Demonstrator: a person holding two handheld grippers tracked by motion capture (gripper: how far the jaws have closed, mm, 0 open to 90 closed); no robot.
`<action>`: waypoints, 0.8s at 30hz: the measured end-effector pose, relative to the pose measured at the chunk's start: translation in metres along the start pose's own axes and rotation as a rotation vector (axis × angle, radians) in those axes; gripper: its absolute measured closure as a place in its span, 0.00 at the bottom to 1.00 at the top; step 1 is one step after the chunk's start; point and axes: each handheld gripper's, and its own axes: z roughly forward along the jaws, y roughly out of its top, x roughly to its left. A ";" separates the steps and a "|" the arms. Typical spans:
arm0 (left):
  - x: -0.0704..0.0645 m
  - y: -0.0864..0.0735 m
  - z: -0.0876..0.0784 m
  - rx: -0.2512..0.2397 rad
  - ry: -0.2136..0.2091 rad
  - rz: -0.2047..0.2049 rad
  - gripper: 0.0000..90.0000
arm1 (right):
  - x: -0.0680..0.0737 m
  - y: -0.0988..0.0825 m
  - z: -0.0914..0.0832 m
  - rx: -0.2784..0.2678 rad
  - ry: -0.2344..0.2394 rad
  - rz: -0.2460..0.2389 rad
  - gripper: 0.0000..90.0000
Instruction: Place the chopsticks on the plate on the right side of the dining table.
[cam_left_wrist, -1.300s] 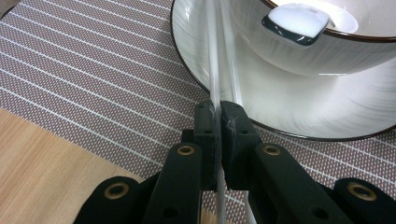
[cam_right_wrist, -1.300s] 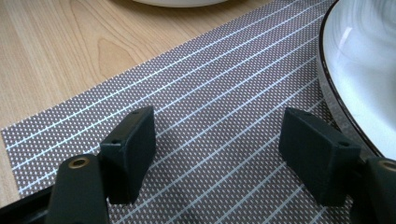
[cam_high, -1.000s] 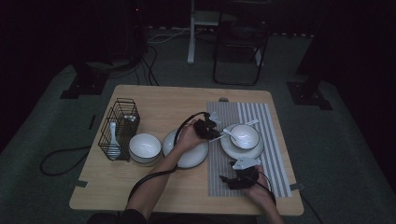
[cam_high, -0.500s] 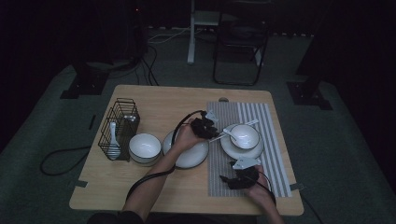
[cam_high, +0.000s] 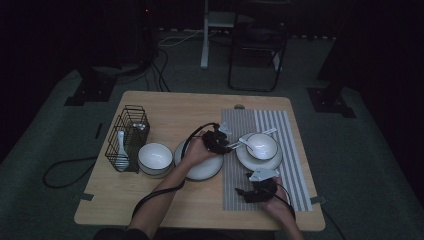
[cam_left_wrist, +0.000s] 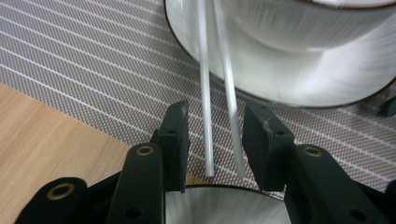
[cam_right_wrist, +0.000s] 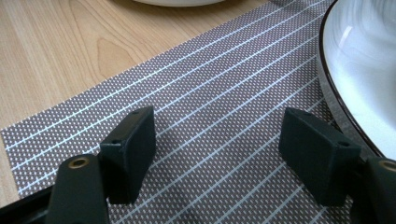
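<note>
Left gripper view: caught left claw (cam_left_wrist: 212, 135) just loosening off the spoon handle (cam_left_wrist: 205, 93), pads not touching it. Right claw (cam_right_wrist: 217, 149) hung wide open over the placemat (cam_right_wrist: 210, 93), gripping nothing.

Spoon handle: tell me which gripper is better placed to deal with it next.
Left. The left gripper has the spoon handle between its pads, which have just been opening and don't press on it. The right gripper hangs open over the mat, beside the plate.
</note>
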 end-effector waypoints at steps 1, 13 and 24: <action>0.000 0.000 0.001 0.005 0.001 0.001 0.71 | 0.000 0.000 0.000 0.000 0.000 0.000 0.30; 0.003 0.001 0.005 0.016 0.007 0.063 0.90 | 0.000 0.000 0.000 0.000 0.000 -0.001 0.30; 0.004 0.003 0.009 0.004 -0.003 0.076 0.87 | 0.000 0.000 0.000 -0.001 0.001 0.000 0.30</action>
